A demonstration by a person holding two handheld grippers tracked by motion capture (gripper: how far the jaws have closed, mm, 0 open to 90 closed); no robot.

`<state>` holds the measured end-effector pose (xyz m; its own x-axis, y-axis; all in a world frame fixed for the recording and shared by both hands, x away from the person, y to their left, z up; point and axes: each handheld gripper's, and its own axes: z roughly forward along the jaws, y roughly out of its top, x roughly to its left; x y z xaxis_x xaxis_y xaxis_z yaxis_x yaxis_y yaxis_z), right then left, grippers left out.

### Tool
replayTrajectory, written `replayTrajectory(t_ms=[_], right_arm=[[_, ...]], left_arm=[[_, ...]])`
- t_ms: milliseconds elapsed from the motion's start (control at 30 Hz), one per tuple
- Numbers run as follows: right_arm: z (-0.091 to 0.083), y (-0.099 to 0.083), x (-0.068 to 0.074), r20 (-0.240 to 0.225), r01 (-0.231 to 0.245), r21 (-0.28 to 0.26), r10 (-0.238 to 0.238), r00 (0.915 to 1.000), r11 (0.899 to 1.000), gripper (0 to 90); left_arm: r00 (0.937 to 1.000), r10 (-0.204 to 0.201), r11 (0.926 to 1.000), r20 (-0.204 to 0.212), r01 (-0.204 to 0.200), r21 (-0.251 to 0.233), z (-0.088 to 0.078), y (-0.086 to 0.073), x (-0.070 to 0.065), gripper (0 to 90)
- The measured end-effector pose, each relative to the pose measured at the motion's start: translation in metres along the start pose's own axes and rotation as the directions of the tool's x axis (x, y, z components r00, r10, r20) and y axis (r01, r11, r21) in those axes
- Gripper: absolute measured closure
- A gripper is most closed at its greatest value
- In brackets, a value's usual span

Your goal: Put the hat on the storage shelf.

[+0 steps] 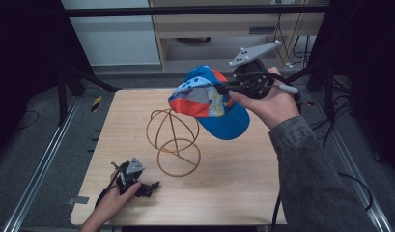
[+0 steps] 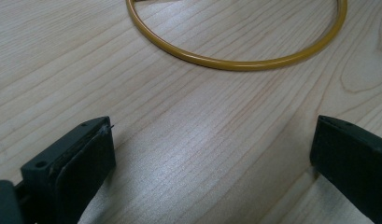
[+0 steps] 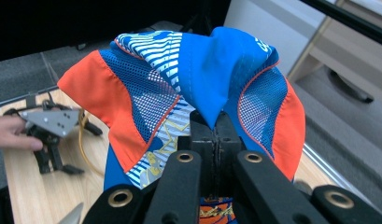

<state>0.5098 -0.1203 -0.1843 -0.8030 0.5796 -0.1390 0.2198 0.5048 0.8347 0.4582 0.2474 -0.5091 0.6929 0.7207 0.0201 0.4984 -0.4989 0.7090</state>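
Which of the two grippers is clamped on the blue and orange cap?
The right gripper, raised above the table, pinches the blue and orange fabric cap. The left gripper rests low with jaws open on nothing.

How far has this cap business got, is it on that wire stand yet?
Not yet. Picking up looks done: the right gripper is shut on the cap, held in the air just above the wire stand. Left to do: lowering it over the dome. The left gripper rests open on the table.

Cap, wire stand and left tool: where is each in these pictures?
Cap [image 1: 231, 121]: high view, on the blue brim.
Wire stand [image 1: 178, 155]: high view, on the base ring.
Left tool [image 1: 154, 185]: high view, at its open jaw tips resting on the table.
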Motion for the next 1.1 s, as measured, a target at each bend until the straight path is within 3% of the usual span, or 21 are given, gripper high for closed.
replayTrajectory(t_ms=[400,1100], right_arm=[[0.055,0.044,0.018,-0.042,0.076,0.033,-0.075,0.9963,0.997,89.9],[0.105,0.051,0.031,-0.096,0.108,0.132,-0.096,0.9908,0.985,89.9]], left_arm=[[1.0,-0.001,1.0,-0.001,0.001,-0.002,0.0,0.0,0.0,0.0],[1.0,0.001,1.0,0.002,-0.001,0.0,0.0,0.0,0.0,0.0]])
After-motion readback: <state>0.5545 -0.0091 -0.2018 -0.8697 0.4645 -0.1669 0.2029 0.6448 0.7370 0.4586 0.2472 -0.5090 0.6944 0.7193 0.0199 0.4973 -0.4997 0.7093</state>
